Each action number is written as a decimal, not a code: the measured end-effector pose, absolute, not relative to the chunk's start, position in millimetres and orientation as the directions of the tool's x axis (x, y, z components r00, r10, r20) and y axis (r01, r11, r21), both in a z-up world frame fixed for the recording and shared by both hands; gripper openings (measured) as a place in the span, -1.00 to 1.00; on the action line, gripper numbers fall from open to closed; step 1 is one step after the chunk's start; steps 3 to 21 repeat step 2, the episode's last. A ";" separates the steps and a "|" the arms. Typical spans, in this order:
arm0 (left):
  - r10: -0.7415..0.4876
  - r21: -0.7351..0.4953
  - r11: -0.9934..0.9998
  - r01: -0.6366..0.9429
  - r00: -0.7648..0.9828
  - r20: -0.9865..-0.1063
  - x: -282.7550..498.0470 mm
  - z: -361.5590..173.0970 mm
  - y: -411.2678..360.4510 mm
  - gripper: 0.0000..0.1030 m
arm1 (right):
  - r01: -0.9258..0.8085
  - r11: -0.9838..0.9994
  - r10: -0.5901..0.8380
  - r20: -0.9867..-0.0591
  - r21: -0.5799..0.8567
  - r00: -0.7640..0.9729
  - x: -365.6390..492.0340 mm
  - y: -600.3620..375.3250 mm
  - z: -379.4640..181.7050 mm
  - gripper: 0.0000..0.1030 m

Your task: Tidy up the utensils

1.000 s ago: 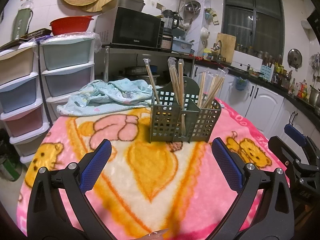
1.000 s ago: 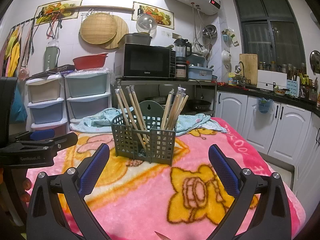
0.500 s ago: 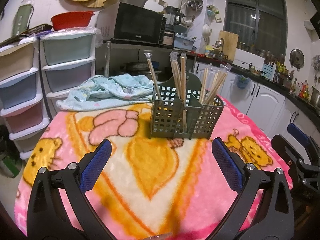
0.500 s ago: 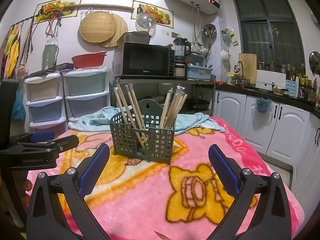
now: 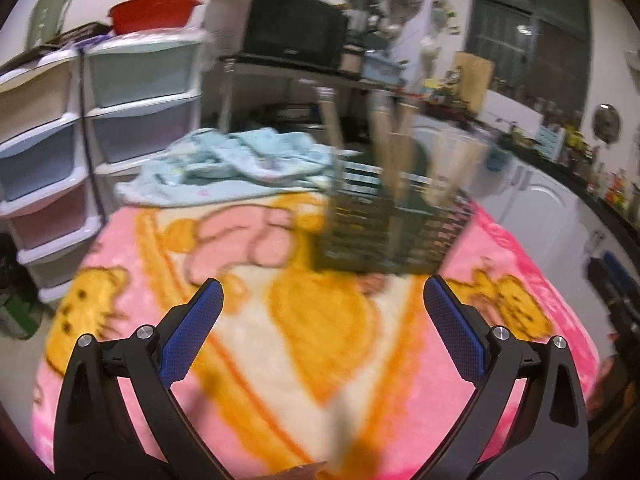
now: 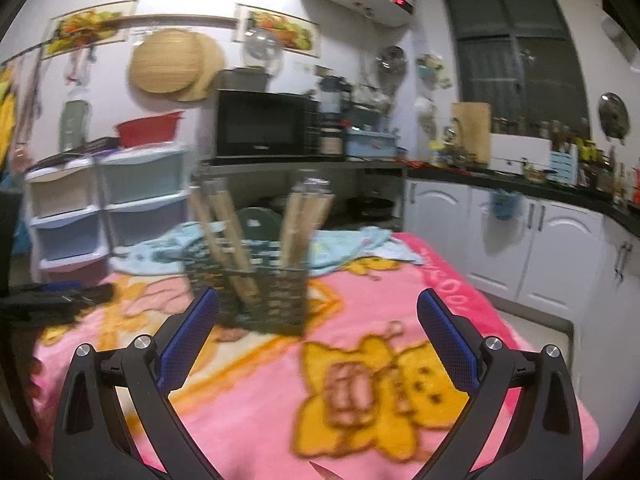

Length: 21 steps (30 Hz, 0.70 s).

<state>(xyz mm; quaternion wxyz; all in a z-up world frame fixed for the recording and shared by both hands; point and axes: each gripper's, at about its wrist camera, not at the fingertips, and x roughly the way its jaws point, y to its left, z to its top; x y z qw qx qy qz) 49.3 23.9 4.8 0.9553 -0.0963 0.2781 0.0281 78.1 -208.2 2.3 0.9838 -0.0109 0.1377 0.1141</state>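
Both views are smeared by motion, so fine detail is hard to read. The left gripper [image 5: 322, 300] has its blue-padded fingers [image 5: 192, 332] spread wide with nothing between them, hovering over the pink blanket [image 5: 280, 360] that covers the table. Straight ahead at 12 to 1 o'clock stands the grey utensil caddy [image 5: 384, 232], apart from both fingertips, with open blanket between them. Wooden chopsticks [image 5: 390, 148] stand upright or leaning in its compartments; how many there are, and which compartment holds which bundle, cannot be told through the blur. A light blue cloth [image 5: 240, 164] lies crumpled at 11 o'clock, just behind the caddy near the blanket's far edge. The plastic drawers [image 5: 52, 168] stand beyond the table's left edge at 9 to 10 o'clock. At 3 o'clock a dark shape, probably the right gripper [image 5: 616, 288], is cut off by the frame over the blanket's right edge. In the right wrist view, the right gripper [image 6: 318, 312] is likewise splayed open and empty, with the caddy [image 6: 260, 292] at 11 to 12 o'clock, partly hidden behind the left fingertip. To the right, at 2 o'clock, the blanket [image 6: 400, 320] ends and white cabinets [image 6: 540, 256] stand across a gap of floor.
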 end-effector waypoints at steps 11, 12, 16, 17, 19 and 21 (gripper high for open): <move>0.081 -0.134 0.972 -0.193 0.811 -0.579 70.7 6.2 56.4 0.80 | -0.167 0.986 0.160 -0.350 0.011 0.923 108.3 -227.9 1.7 0.87; 0.081 -0.134 0.972 -0.193 0.811 -0.579 70.7 6.2 56.4 0.80 | -0.167 0.986 0.160 -0.350 0.011 0.923 108.3 -227.9 1.7 0.87; 0.081 -0.134 0.972 -0.193 0.811 -0.579 70.7 6.2 56.4 0.80 | -0.167 0.986 0.160 -0.350 0.011 0.923 108.3 -227.9 1.7 0.87; 0.081 -0.134 0.972 -0.193 0.811 -0.579 70.7 6.2 56.4 0.80 | -0.167 0.986 0.160 -0.350 0.011 0.923 108.3 -227.9 1.7 0.87; 0.081 -0.134 0.972 -0.193 0.811 -0.579 70.7 6.2 56.4 0.80 | -0.167 0.986 0.160 -0.350 0.011 0.923 108.3 -227.9 1.7 0.87; 0.081 -0.134 0.972 -0.193 0.811 -0.579 70.7 6.2 56.4 0.80 | -0.167 0.986 0.160 -0.350 0.011 0.923 108.3 -227.9 1.7 0.87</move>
